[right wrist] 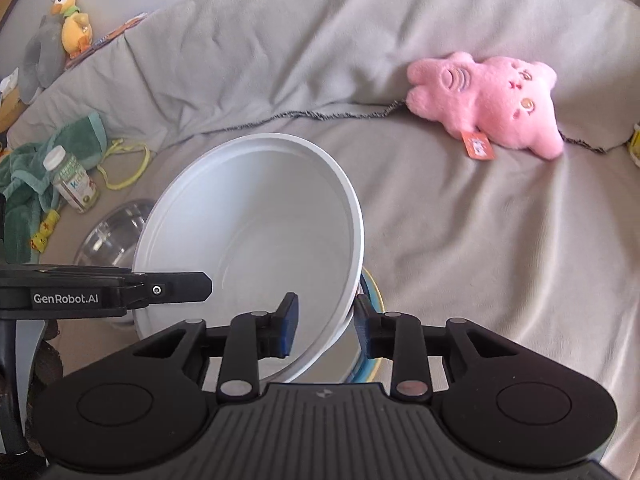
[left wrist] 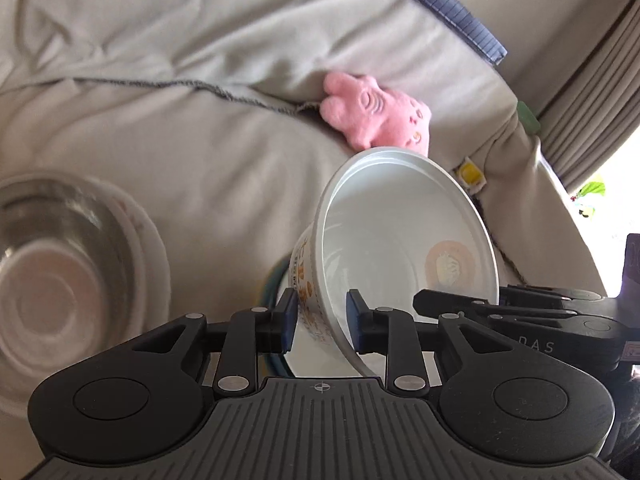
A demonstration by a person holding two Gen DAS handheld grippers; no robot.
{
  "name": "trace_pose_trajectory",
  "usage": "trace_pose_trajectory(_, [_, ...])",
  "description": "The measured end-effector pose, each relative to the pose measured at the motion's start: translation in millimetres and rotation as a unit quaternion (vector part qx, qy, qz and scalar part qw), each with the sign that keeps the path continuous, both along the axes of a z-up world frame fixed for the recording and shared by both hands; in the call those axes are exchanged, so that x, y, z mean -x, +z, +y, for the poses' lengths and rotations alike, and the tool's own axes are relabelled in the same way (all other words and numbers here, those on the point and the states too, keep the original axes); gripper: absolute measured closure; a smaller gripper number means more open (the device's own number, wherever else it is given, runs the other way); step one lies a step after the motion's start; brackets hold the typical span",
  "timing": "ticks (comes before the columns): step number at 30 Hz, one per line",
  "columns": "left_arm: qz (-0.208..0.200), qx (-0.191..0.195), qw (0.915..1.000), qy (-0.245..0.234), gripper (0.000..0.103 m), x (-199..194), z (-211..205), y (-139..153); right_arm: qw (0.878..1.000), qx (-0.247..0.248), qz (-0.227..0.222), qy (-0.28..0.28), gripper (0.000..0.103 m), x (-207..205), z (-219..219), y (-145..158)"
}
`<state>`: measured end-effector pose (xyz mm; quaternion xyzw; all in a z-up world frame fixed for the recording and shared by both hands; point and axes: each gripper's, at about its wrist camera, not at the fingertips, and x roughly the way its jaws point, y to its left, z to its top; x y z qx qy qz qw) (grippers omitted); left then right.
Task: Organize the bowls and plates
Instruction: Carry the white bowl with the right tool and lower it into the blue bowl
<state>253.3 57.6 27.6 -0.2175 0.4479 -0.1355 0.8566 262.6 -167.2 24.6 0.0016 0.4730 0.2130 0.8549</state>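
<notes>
Both tools on the white paper bowl (left wrist: 404,248), one wall each, carrying it tipped on its side over the grey bedspread (left wrist: 160,120).

Left gripper (left wrist: 322,320) — jaws narrowed onto the printed wall, one pad outside, one inside; the pads look to be bearing on it. Right gripper (right wrist: 326,322) straddles the opposite wall the same way, though from its own camera I can't be sure both pads press; I read it as a pinch.

Beneath the bowl, the rim of a blue-and-yellow plate (right wrist: 374,292). Off to the left, a steel bowl (left wrist: 60,248) sits nested in a white dish (left wrist: 154,240) — my likely target stack.

To do this well, I judge:
- keep both hands moving together, or the thin wall will buckle or twist out
- level the bowl, mouth up, before lowering
- centre it over the steel bowl, then release one side at a time
- stay clear of the pink plush toy (right wrist: 492,104)
</notes>
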Motion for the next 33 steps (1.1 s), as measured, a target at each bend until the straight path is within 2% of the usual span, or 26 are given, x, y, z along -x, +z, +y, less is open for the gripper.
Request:
trace_pose_trajectory(2, [0.006,0.011,0.9997,0.023,0.074,8.5,-3.5,-12.2,1.000,-0.003,-0.004,-0.015,0.060,5.6,-9.8,-8.1])
trace_pose_trajectory(6, [-0.021,-0.005,0.9978,0.063,0.076,26.5,-6.7,-13.9,0.999,-0.025,-0.019,-0.037,0.057,15.7,-20.4,-19.1])
trace_pose_trajectory(8, [-0.029,0.001,0.9968,0.074,0.076,32.0,-4.0,-12.1,0.998,-0.034,-0.026,-0.048,0.047,17.1,-25.1,-23.1])
trace_pose_trajectory(13, [-0.059,-0.006,0.9916,0.114,0.076,38.7,0.9,-3.8,0.994,-0.038,-0.056,-0.080,0.047,17.8,-31.2,-31.1])
trace_pose_trajectory(16, [-0.064,-0.016,0.9901,0.124,0.073,34.8,-0.2,-4.4,0.992,-0.061,-0.059,-0.090,0.046,17.0,-36.3,-34.4])
trace_pose_trajectory(18, [-0.056,-0.020,0.9905,0.124,0.073,31.0,-2.3,-9.1,0.992,-0.074,-0.060,-0.088,0.048,17.0,-37.9,-35.0])
trace_pose_trajectory(21, [-0.039,-0.028,0.9923,0.114,0.074,22.6,-7.0,-18.7,0.990,-0.091,-0.069,-0.083,0.059,17.6,-38.7,-30.2])
trace_pose_trajectory(22, [-0.035,-0.025,0.9925,0.114,0.074,21.0,-7.9,-21.8,0.990,-0.088,-0.077,-0.081,0.064,16.6,-36.4,-26.4])
trace_pose_trajectory(25, [-0.047,-0.018,0.9923,0.113,0.074,22.4,-8.3,-19.0,0.989,-0.066,-0.108,-0.078,0.070,10.8,-28.0,-15.4])
trace_pose_trajectory(29, [-0.087,-0.011,0.9894,0.116,0.075,32.9,-0.4,2.5,0.990,-0.056,-0.101,-0.076,0.071,-5.0,-20.3,-14.2])
trace_pose_trajectory(33, [-0.082,-0.016,0.9856,0.147,0.075,38.3,21.5,9.7,0.993,-0.045,-0.077,-0.073,0.071,-7.3,-18.5,-31.7])
